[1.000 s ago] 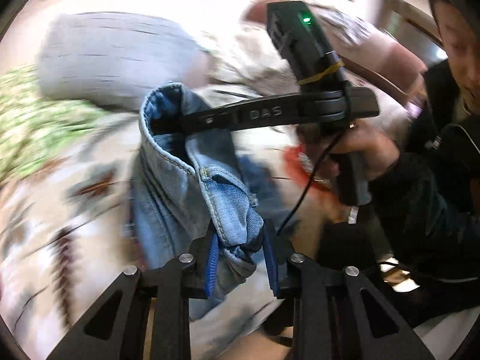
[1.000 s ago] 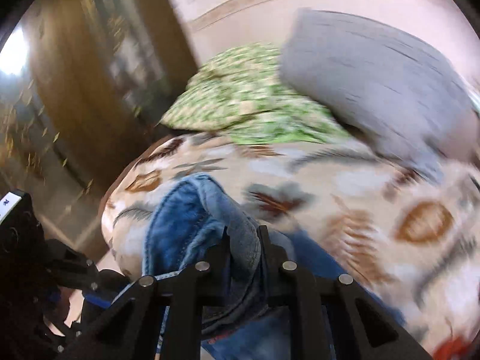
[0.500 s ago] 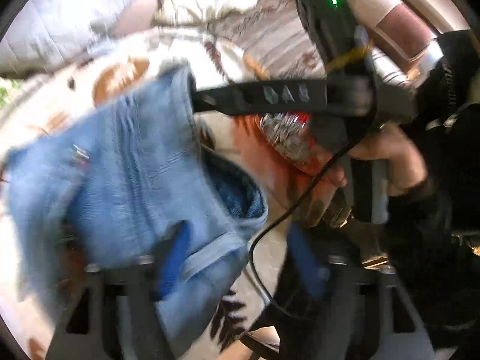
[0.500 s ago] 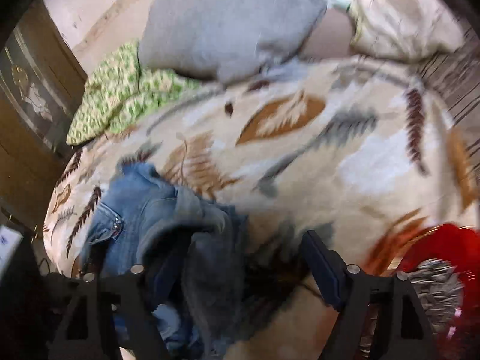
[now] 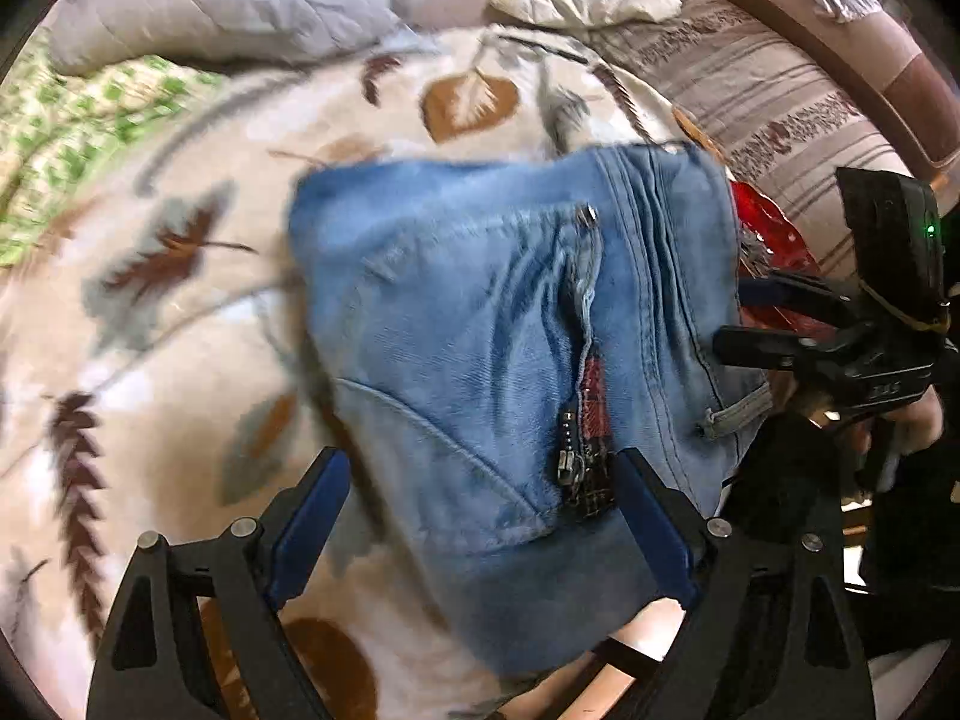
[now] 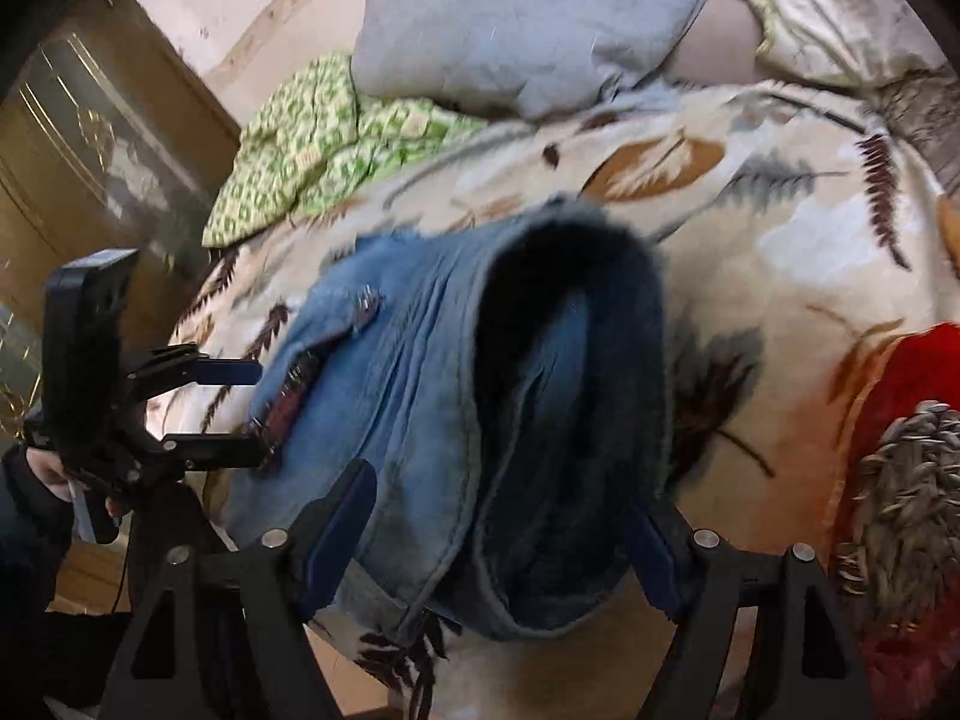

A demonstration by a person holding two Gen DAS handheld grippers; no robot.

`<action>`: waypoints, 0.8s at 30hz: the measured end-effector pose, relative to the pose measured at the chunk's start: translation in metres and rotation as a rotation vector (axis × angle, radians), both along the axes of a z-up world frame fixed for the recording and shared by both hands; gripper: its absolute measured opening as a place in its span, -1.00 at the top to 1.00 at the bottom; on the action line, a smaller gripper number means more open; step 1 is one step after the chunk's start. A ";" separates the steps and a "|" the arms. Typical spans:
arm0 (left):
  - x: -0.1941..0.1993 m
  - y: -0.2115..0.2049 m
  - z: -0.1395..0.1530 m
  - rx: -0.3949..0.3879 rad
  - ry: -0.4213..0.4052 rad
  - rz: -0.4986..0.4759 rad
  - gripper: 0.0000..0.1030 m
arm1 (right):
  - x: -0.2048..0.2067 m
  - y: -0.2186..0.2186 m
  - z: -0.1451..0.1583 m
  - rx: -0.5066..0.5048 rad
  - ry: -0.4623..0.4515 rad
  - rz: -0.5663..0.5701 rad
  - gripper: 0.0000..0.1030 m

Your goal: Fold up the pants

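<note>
Leaf-print blanket (image 5: 180,330) carries the jeans (image 5: 480,330), zipper up. My left gripper (image 5: 480,516) and right gripper (image 6: 498,522) gape over them, holding nothing. Grey pillow (image 6: 528,18), green cloth (image 6: 318,138) behind; red bag (image 6: 900,450) beside.

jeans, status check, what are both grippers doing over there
Left gripper open, right gripper open. Jeans bunched on blanket, zipper open, unfolded. Red bag beside them.
</note>
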State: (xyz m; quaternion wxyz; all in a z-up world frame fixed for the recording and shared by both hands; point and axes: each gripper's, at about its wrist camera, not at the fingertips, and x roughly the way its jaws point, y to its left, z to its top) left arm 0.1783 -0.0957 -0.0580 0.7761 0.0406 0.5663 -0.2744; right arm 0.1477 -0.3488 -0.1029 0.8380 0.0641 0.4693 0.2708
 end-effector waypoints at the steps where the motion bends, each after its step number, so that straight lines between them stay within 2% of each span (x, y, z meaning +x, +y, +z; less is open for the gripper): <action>1: 0.002 -0.002 -0.007 0.006 0.008 -0.006 -0.73 | 0.003 0.005 -0.006 -0.016 -0.001 0.017 -0.17; 3: 0.010 -0.010 -0.019 -0.007 0.020 -0.016 -0.73 | 0.007 0.009 -0.015 -0.039 0.008 0.033 0.20; 4: 0.013 -0.016 -0.025 -0.009 0.027 -0.018 -0.65 | 0.009 0.009 -0.022 -0.048 0.019 0.041 0.27; 6: 0.017 -0.022 -0.034 0.005 0.045 -0.027 -0.51 | 0.009 0.010 -0.029 -0.070 0.011 0.040 0.27; 11: 0.021 -0.022 -0.039 0.015 0.039 -0.017 -0.52 | 0.013 0.008 -0.035 -0.069 0.022 0.020 0.30; 12: 0.021 -0.037 -0.040 0.011 0.036 -0.008 -0.59 | 0.012 0.009 -0.033 -0.075 0.021 0.019 0.26; 14: 0.017 -0.029 -0.029 -0.021 0.037 0.022 -0.60 | 0.010 0.006 -0.029 -0.057 0.032 0.002 0.13; 16: 0.006 -0.016 -0.012 -0.044 -0.003 0.036 -0.73 | 0.003 0.000 -0.019 -0.049 0.036 -0.042 -0.37; 17: 0.002 -0.013 -0.003 -0.044 -0.030 0.042 -0.81 | -0.002 -0.003 -0.012 -0.046 0.023 -0.063 -0.39; 18: 0.001 -0.010 0.002 -0.048 -0.043 0.048 -1.00 | -0.008 -0.007 -0.005 -0.030 0.011 -0.081 -0.40; 22: 0.007 0.000 0.009 -0.086 -0.023 0.087 -1.00 | -0.023 -0.033 0.002 0.092 0.065 -0.176 -0.52; 24: 0.020 0.006 -0.005 -0.109 0.022 0.128 -1.00 | -0.025 -0.039 -0.010 0.119 0.124 -0.211 -0.52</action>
